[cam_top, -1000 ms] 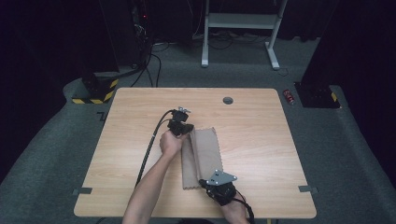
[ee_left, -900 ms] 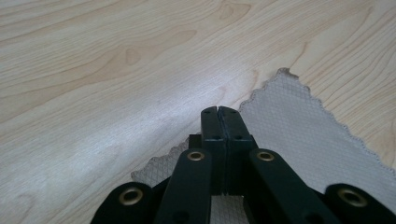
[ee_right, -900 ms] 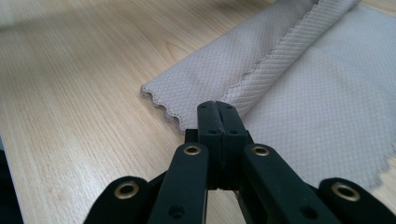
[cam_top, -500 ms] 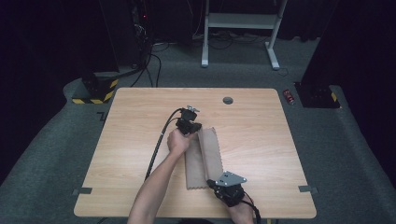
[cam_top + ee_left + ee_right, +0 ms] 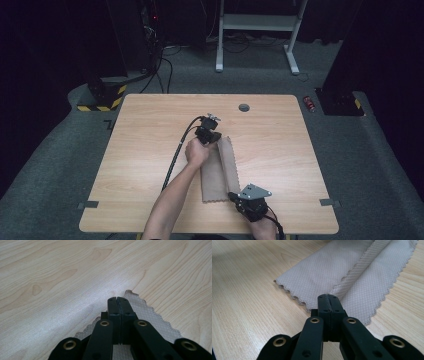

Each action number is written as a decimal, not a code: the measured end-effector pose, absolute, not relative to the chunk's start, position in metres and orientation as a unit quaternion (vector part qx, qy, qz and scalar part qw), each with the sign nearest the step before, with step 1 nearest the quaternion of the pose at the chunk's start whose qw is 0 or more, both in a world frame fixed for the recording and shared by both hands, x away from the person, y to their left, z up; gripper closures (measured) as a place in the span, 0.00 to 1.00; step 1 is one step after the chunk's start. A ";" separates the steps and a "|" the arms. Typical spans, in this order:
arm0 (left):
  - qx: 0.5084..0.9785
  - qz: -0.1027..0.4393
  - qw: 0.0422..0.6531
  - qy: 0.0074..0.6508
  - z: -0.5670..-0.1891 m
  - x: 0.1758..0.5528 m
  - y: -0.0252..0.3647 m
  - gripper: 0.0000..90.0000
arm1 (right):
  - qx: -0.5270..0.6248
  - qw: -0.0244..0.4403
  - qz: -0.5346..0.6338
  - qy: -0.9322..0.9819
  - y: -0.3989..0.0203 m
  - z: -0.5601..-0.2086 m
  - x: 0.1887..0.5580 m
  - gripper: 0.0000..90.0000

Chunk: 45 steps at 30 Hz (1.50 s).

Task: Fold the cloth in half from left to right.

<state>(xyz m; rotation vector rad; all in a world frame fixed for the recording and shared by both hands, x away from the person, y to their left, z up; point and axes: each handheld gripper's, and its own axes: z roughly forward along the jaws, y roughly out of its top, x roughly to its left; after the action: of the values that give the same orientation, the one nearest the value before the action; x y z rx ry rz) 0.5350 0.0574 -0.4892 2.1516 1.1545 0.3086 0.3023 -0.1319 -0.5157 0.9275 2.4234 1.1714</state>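
At opposite ends of a folded cloth (image 5: 218,167), both tongs are clenched on its fabric.

Left tongs (image 5: 117,300) pinch the far scalloped corner, jaws pressed together; right tongs (image 5: 328,297) grip the near edge where a raised fold runs lengthwise. Between them the cloth lies as a long beige-grey strip with a fine grid weave and pinked, wavy edges, its layers stacked at the near end, flat on the middle of the pale wooden tabletop (image 5: 150,130).
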 end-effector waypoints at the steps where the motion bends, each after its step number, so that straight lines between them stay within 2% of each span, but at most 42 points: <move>1: 0.824 0.117 0.333 0.444 -0.489 0.535 0.057 0.99 | 0.321 0.148 0.406 0.843 -0.133 -0.516 0.303 1.00; 32: 0.828 0.118 0.329 0.437 -0.496 0.538 0.032 0.98 | 0.352 0.148 0.391 0.837 -0.151 -0.522 0.304 0.99; 34: 0.827 0.120 0.330 0.439 -0.496 0.538 0.031 0.95 | 0.355 0.146 0.390 0.837 -0.152 -0.523 0.305 0.95; 40: 0.816 0.132 0.341 0.448 -0.493 0.537 0.036 0.74 | 0.367 0.153 0.386 0.832 -0.156 -0.522 0.305 0.86; 45: 0.812 0.146 0.345 0.448 -0.487 0.533 0.047 0.66 | 0.373 0.165 0.387 0.827 -0.161 -0.517 0.307 0.83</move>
<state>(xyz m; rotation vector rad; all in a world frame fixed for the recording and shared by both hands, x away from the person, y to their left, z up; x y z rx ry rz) 0.5328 0.0473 -0.4867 2.1076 1.1637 0.3780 0.3067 -0.1609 -0.5172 1.0620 2.3566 1.1035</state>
